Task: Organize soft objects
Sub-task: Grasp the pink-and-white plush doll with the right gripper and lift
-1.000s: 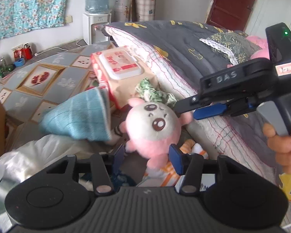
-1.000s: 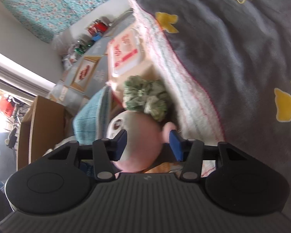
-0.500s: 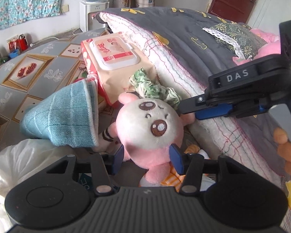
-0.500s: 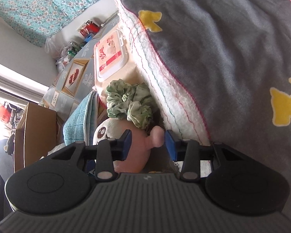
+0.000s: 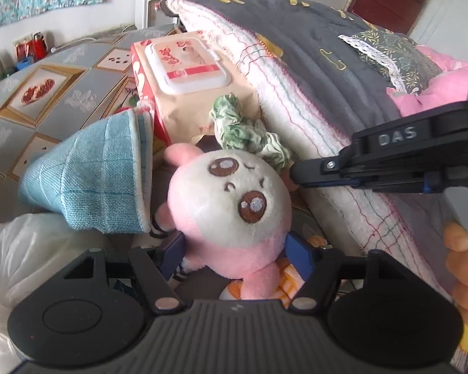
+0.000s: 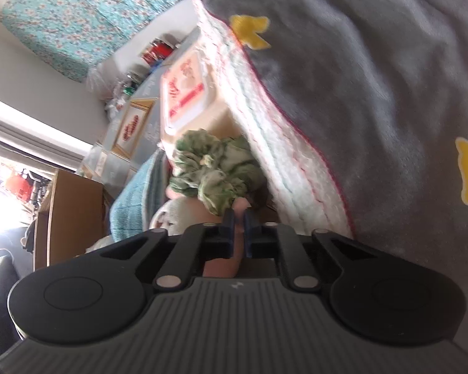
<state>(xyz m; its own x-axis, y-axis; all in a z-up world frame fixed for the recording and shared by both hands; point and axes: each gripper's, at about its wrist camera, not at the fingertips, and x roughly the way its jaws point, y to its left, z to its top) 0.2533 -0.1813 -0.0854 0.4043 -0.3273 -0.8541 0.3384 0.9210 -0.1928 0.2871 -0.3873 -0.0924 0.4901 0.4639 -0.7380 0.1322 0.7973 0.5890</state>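
L gripper [image 5: 235, 249] is spread wide, blue pads on either side of the pink plush toy [image 5: 231, 205] at its lower body; can't tell if the pads actually press it or just flank it. Plush sits centre of the L wrist view, white face up, tilted, ear toward 11 o'clock.

R gripper [image 6: 237, 229] is clamped nearly closed on a thin pink bit of the plush [image 6: 238, 205], the ear by the look of it, pads pinching it from both sides. From the L view the R gripper [image 5: 299, 176] comes in from 3 o'clock, tips touching the plush's far ear.

Green scrunchie [image 5: 249, 134] lies just behind the plush head at 12 o'clock, touching it; in the R view the scrunchie [image 6: 212, 171] is right above the pinched ear. Blue folded cloth [image 5: 90, 184] stands at 9 o'clock of the plush, just beside it. Wipes pack [image 5: 187, 84] lies beyond, at 11–12, against the folded grey blanket [image 5: 312, 62], which fills 1–3 o'clock. White plastic bag [image 5: 21, 261] at 8 o'clock.
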